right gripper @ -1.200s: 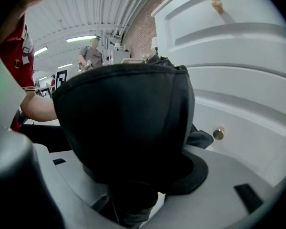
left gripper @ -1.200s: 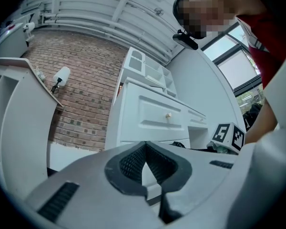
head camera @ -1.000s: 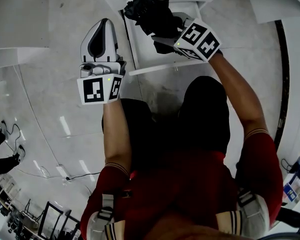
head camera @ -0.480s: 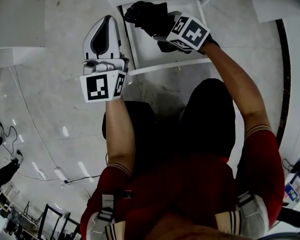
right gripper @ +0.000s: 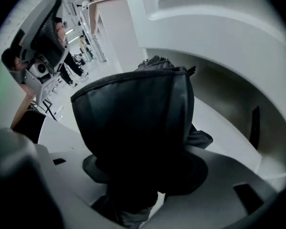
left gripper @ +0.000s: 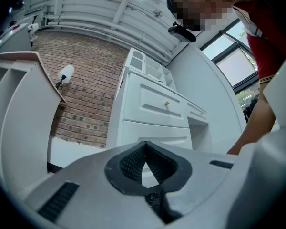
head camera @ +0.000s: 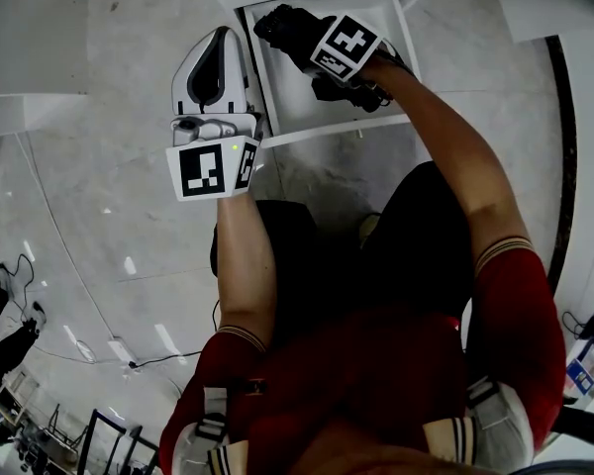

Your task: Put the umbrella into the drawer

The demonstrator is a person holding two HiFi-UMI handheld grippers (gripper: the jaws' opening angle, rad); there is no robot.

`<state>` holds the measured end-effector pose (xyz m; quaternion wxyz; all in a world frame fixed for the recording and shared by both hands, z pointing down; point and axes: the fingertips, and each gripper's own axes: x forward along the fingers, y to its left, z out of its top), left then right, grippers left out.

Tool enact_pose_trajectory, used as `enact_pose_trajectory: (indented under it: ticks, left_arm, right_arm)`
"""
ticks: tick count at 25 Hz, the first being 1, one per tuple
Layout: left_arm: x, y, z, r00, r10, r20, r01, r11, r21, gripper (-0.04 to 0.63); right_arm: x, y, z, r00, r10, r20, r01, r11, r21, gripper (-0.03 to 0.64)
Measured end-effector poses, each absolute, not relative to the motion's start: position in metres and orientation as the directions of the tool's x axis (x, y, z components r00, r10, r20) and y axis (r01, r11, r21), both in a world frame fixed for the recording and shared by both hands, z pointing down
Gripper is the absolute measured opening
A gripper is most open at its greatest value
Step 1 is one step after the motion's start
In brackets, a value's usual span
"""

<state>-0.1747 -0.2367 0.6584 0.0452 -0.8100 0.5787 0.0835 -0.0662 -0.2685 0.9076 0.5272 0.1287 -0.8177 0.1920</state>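
Black folded umbrella [head camera: 287, 28] gripped in the right gripper [head camera: 305, 40], tilted down into the open white drawer [head camera: 322, 132] | left gripper [head camera: 220, 40] jaws closed, empty, beside the drawer | risk: released off-centre, loose fabric may snag the drawer's rim.

Brick wall [left gripper: 86, 94], white cabinet [left gripper: 152, 106], glossy pale floor [head camera: 109, 166].

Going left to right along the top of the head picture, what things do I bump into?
First the left gripper → umbrella → marker cube on the right gripper.
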Motion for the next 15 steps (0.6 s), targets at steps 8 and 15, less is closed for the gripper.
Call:
enact_pose_trajectory:
  ticks: [8, 15]
  left_arm:
    - [-0.189, -0.232, 0.660, 0.291, -0.937, -0.191, -0.952, -0.304, 0.042, 0.006]
    - [-0.194, -0.231, 0.662, 0.287, -0.939, -0.190, -0.951, -0.304, 0.062, 0.006]
  right_arm:
    - [-0.069, -0.281, 0.941, -0.349, 0.024, 0.937, -0.591, 0.770, -0.240, 0.268]
    - [-0.077, -0.285, 0.960, -0.356, 0.048, 0.933, -0.696, 0.652, -0.299, 0.270]
